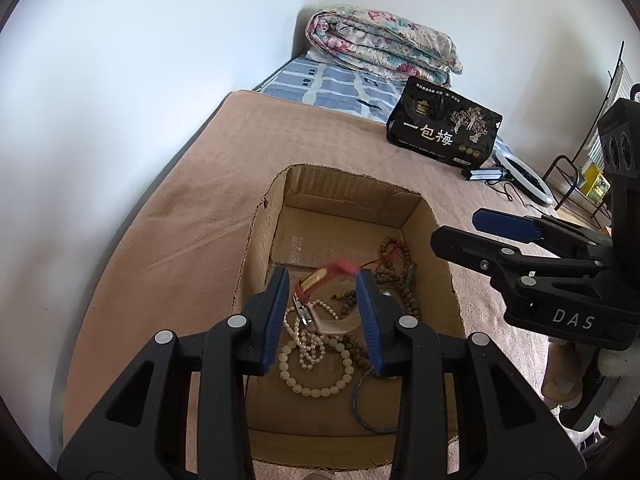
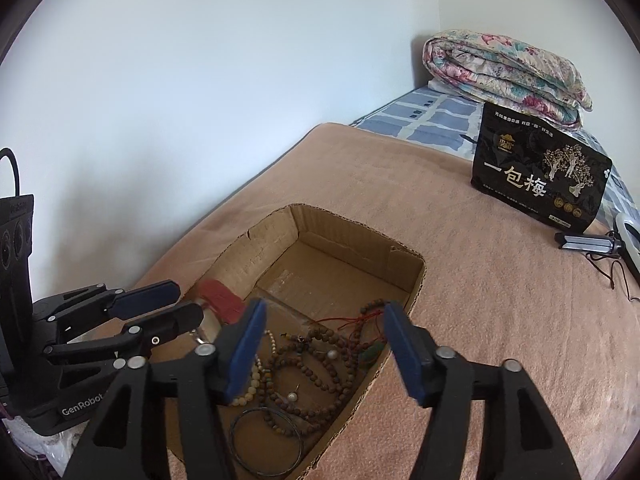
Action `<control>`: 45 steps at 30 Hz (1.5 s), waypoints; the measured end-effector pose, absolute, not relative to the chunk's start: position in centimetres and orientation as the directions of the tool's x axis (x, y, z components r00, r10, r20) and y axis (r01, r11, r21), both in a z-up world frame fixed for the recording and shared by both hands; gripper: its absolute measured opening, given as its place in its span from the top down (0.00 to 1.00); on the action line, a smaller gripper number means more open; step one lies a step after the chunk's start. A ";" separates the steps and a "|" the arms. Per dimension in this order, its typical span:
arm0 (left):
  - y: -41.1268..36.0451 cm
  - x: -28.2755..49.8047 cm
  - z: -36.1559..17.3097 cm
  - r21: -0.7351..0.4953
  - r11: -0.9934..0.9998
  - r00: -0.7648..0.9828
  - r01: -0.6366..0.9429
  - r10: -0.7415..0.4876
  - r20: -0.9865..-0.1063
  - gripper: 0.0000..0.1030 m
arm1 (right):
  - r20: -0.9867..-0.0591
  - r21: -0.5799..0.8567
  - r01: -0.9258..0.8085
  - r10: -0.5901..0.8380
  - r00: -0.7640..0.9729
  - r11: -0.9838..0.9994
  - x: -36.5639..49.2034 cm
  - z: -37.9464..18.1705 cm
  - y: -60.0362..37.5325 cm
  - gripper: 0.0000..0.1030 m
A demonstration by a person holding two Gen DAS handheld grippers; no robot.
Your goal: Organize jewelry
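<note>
An open cardboard box (image 1: 304,184) (image 2: 340,232) sits sunk into the pink blanket. Inside lie a pearl strand (image 1: 308,344), a pale bead bracelet (image 1: 320,390), brown wooden beads (image 1: 396,256) (image 2: 320,364) and a dark bangle (image 1: 366,408) (image 2: 266,440). My left gripper (image 1: 322,280) (image 2: 188,302) hangs over the box's left part, open. A red tassel charm (image 1: 340,270) (image 2: 220,300) shows blurred between its tips, not pinched. My right gripper (image 2: 325,312) (image 1: 456,228) hovers over the right part, open and empty.
The pink blanket (image 1: 180,220) covers the bed, with a white wall close on the left. Farther back stand a black snack bag (image 1: 440,132) (image 2: 540,176), a folded floral quilt (image 1: 380,40) and a ring light (image 1: 524,176). Part of a hand (image 1: 560,372) shows under the right gripper.
</note>
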State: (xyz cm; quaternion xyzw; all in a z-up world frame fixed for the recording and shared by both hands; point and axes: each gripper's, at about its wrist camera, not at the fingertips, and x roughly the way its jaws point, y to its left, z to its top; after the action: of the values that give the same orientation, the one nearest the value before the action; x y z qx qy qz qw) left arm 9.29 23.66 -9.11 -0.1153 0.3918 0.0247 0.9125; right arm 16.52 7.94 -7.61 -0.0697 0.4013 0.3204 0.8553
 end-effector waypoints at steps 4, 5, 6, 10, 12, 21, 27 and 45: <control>23.4 9.2 -8.9 -0.197 0.970 0.697 -0.140 -0.045 -0.716 0.66 | -0.730 0.141 -0.590 0.486 0.480 0.795 16.5 -7.3 7.5 0.29; 23.4 9.2 -8.9 -0.198 0.970 0.698 -0.141 -0.044 -0.715 0.66 | -0.730 0.140 -0.589 0.485 0.482 0.796 16.5 -7.2 7.4 0.28; 23.3 9.1 -8.8 -0.198 0.970 0.699 -0.142 -0.043 -0.714 0.66 | -0.729 0.139 -0.588 0.484 0.483 0.797 16.5 -7.1 7.3 0.27; 23.1 8.8 -8.4 -0.193 0.971 0.707 -0.144 -0.036 -0.706 0.66 | -0.726 0.134 -0.582 0.479 0.493 0.802 16.3 -6.7 6.7 0.25; 23.0 8.5 -8.0 -0.190 0.971 0.714 -0.142 -0.032 -0.699 0.66 | -0.724 0.135 -0.580 0.479 0.496 0.803 16.1 -6.5 6.4 0.25; 21.5 6.7 -5.8 -0.149 0.979 0.750 -0.139 0.006 -0.661 0.66 | -0.712 0.113 -0.572 0.468 0.524 0.813 14.6 -5.0 4.6 0.24; 20.4 5.2 -3.1 -0.107 0.985 0.778 -0.137 0.040 -0.627 0.66 | -0.693 0.094 -0.569 0.464 0.552 0.817 13.1 -3.3 2.6 0.21; 16.3 -0.5 1.2 -0.053 0.990 0.816 -0.133 0.078 -0.572 0.33 | -0.663 0.056 -0.555 0.446 0.601 0.830 8.2 -0.3 -4.0 0.09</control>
State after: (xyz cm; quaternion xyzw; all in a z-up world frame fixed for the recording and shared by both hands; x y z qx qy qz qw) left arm -0.52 16.31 1.20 -0.0454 0.2980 0.0554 0.9519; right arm 8.19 -4.01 -0.34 -0.0779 0.3475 0.2808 0.8913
